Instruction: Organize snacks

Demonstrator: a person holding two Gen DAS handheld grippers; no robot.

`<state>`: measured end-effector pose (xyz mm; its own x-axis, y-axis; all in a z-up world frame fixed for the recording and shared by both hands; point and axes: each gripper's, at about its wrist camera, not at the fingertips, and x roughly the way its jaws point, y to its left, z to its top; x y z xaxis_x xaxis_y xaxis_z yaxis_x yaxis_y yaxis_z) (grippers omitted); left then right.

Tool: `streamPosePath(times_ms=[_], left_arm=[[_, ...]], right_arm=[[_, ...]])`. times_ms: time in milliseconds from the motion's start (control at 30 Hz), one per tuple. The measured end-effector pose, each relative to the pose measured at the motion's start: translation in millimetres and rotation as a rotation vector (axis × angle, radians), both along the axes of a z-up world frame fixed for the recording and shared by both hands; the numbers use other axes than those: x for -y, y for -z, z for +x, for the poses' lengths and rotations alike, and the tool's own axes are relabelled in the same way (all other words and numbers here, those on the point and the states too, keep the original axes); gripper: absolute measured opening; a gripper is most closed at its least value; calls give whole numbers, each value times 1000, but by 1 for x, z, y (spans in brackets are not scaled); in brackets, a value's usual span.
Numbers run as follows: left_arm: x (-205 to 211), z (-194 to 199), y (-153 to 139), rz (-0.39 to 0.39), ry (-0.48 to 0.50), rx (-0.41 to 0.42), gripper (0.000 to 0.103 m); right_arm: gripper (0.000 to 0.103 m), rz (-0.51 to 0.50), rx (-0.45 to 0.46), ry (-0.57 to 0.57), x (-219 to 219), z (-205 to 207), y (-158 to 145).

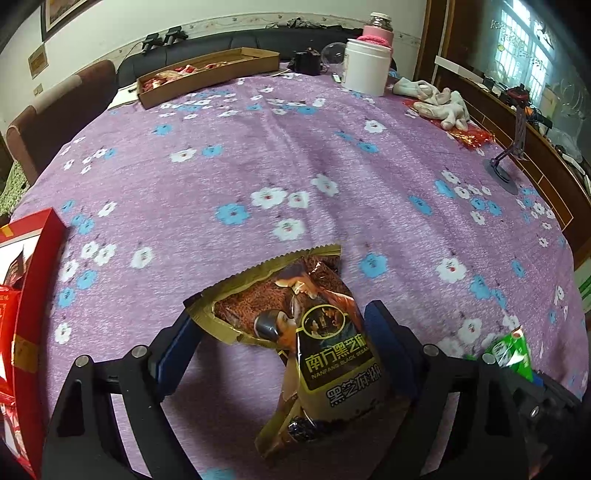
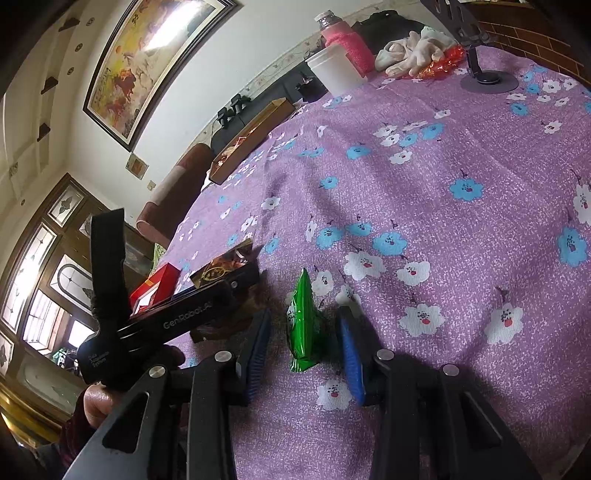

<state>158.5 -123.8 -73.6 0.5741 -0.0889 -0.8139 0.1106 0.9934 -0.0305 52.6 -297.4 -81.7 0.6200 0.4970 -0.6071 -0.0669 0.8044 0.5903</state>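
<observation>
The left gripper (image 1: 280, 354), black plastic arms ending in blue ribbed pads, stands wide with a glossy brown-and-gold foil sachet of black sesame paste (image 1: 314, 339) between its fingers (image 1: 177, 354). The sachet lies crumpled on the cloth, its serrated gold end flaring up and outward; the right-hand pad sits just beside or against the sachet's edge, the left-hand pad is clear of it except perhaps at the gold corner, so the fingers are parted and not squeezing.

The right gripper (image 2: 304, 350) has the same black arms and blue pads (image 2: 351, 362). A small shiny green plastic snack packet (image 2: 301, 325) stands on edge between them, pinched flat at the top and puffed lower down; a gap shows on each side, so whether the pads press on it cannot be told. In the left wrist view this green packet (image 1: 511, 349) peeks in at the lower right, near the sesame sachet.

Both snacks rest at the near edge of the table, covered by a nubbly purple tablecloth printed with white and blue flowers (image 1: 295, 155). At the near left edge stands a glossy red cardboard box (image 1: 37, 277) holding red packets. Along the far edge lies a long shallow brown cardboard tray (image 1: 210, 74) with red-wrapped sweets in it. Toward the far right corner stand a smooth white cylindrical plastic tub (image 1: 365, 66), a bottle in a pink knitted sleeve (image 1: 378, 33), and a heap of limp cream fabric gloves (image 1: 436, 101). At the right edge is a dark metal stand on a round base (image 1: 504, 173).
</observation>
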Motion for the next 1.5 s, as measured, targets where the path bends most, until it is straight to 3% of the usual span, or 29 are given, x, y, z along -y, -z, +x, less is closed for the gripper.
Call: streamPosePath(times_ms=[267,433,600,700,767,833,1000,1500], left_arm=[[-48,-19,2,9,-38,-33,88],[-66,-48,2,36,77,-100,88],[-88,-72,-2,19,64,-154,88],[-92,-76,-14,23,56,-106,88],[-88,-75,-22,49,69,-61,88],[-84,-68,-27,46,105,-40,88],[-70,-47,-15,64,180,-69,88],[-69,-50,-8,74,172,6,89]], right_arm=[[38,-7,1,1,-1,0,0],[39,-13,3,0,-2,0,0],[43,-17,3,-13,-4,0,-1],[49,-77,3,-11,-12,-2,-6],[65,-121,16,-33,-22,-6,-11],[69,-193,21,-36,-32,-8,-14],[69,-170,7,-11,-27,-6,-13],[69,-178,10,74,-17,-19,-23]])
